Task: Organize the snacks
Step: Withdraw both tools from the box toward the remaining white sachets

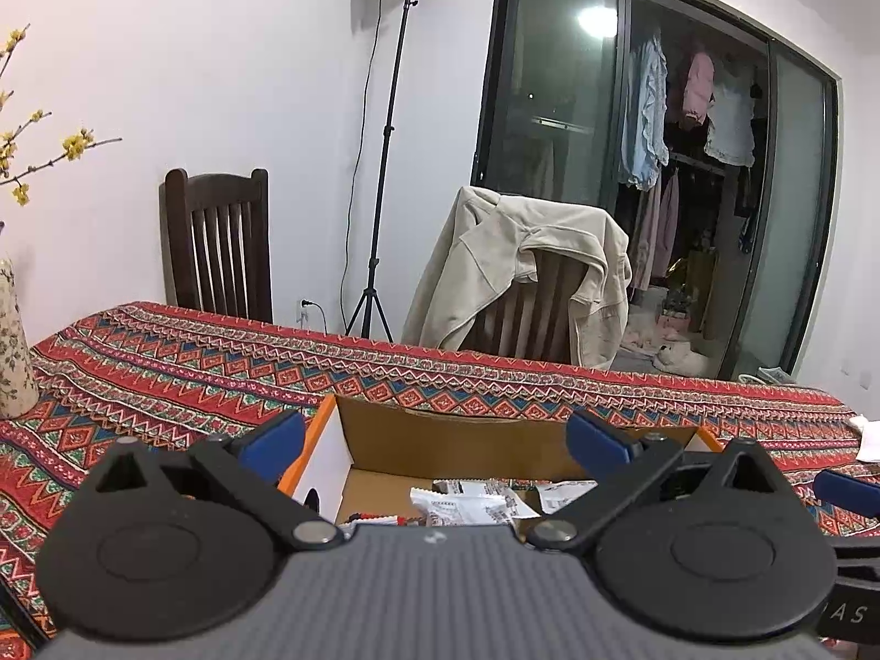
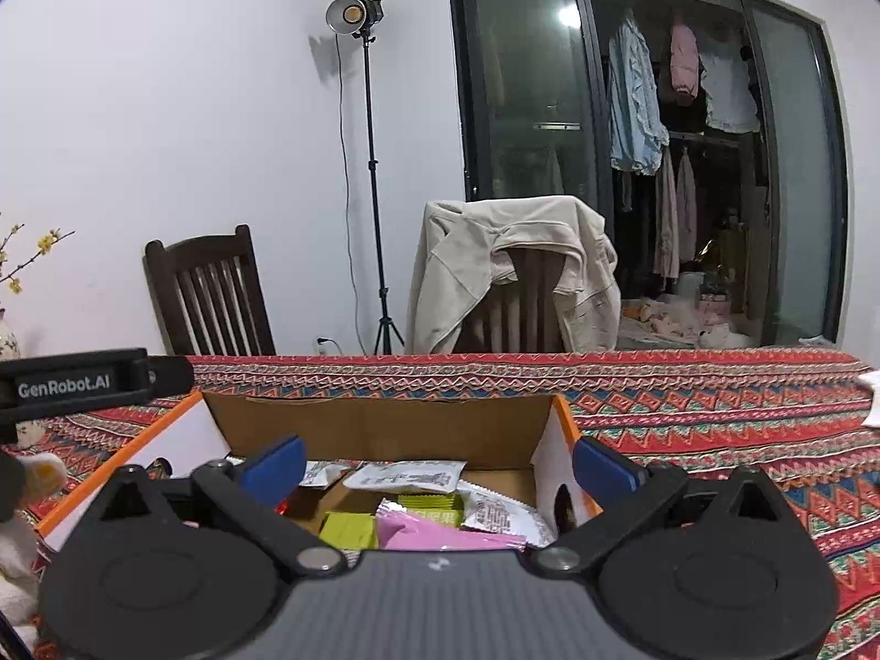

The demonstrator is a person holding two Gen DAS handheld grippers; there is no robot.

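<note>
An open cardboard box [image 1: 451, 434] with orange-edged flaps sits on the patterned tablecloth; it also shows in the right wrist view [image 2: 379, 423]. Inside lie white snack packets [image 1: 467, 503]. The right wrist view shows more: white packets [image 2: 407, 476], green packets [image 2: 352, 531] and a pink packet [image 2: 434, 531]. My left gripper [image 1: 437, 437] is open and empty, its blue fingertips [image 1: 275, 437] spread above the box. My right gripper [image 2: 440, 465] is open and empty over the box. The left gripper's body [image 2: 77, 382] shows at the left of the right wrist view.
The table [image 1: 165, 363] wears a red patterned cloth. A vase [image 1: 14, 341] with yellow-flowered branches stands at far left. Two wooden chairs [image 1: 220, 247] stand behind the table, one draped with a beige jacket [image 1: 522, 269]. A light stand [image 1: 385, 165] is by the wall. White paper [image 2: 872, 401] lies at right.
</note>
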